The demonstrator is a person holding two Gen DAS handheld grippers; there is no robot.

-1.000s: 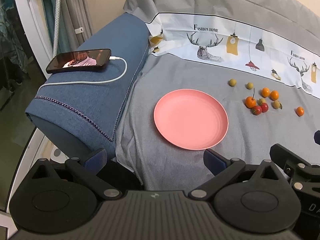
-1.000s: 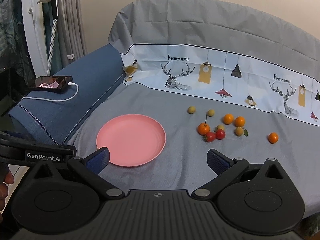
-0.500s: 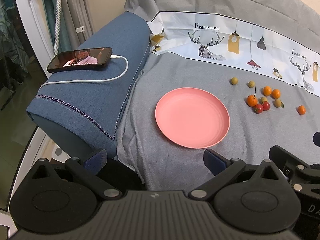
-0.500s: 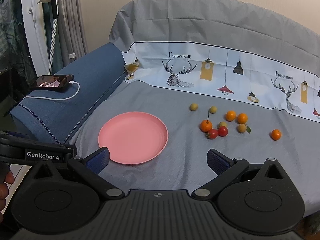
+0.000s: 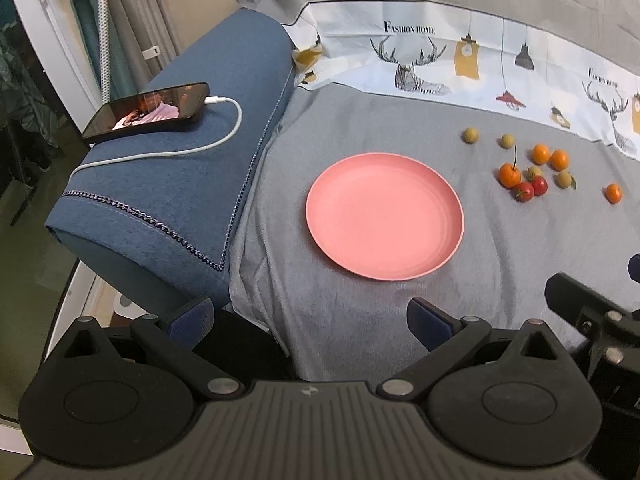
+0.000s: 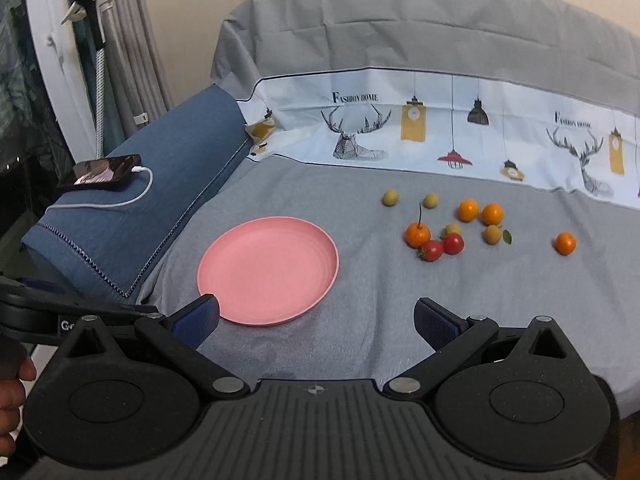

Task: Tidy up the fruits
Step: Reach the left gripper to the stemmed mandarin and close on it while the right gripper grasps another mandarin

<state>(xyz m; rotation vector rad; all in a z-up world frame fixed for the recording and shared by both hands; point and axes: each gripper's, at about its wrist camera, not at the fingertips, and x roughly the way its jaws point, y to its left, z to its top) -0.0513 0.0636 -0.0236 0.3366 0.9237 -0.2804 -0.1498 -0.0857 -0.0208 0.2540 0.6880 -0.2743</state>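
The pink plate (image 6: 268, 270) sits bare on the grey sheet (image 6: 360, 320), with the blue cushion (image 5: 180, 184) walling off its left and a phone (image 5: 148, 110) on top. The fruits (image 6: 452, 232) lie scattered to the plate's right — a wide strip of sheet between them. The left gripper (image 5: 308, 320) hangs over the sheet's near edge, fingers spread, nothing held. The right gripper (image 6: 316, 322) hovers low at the plate's near rim — fingers wide apart, nothing between them.

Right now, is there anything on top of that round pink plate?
Nothing: the round pink plate lies bare on the grey cloth. What is beneath the plate is hidden.
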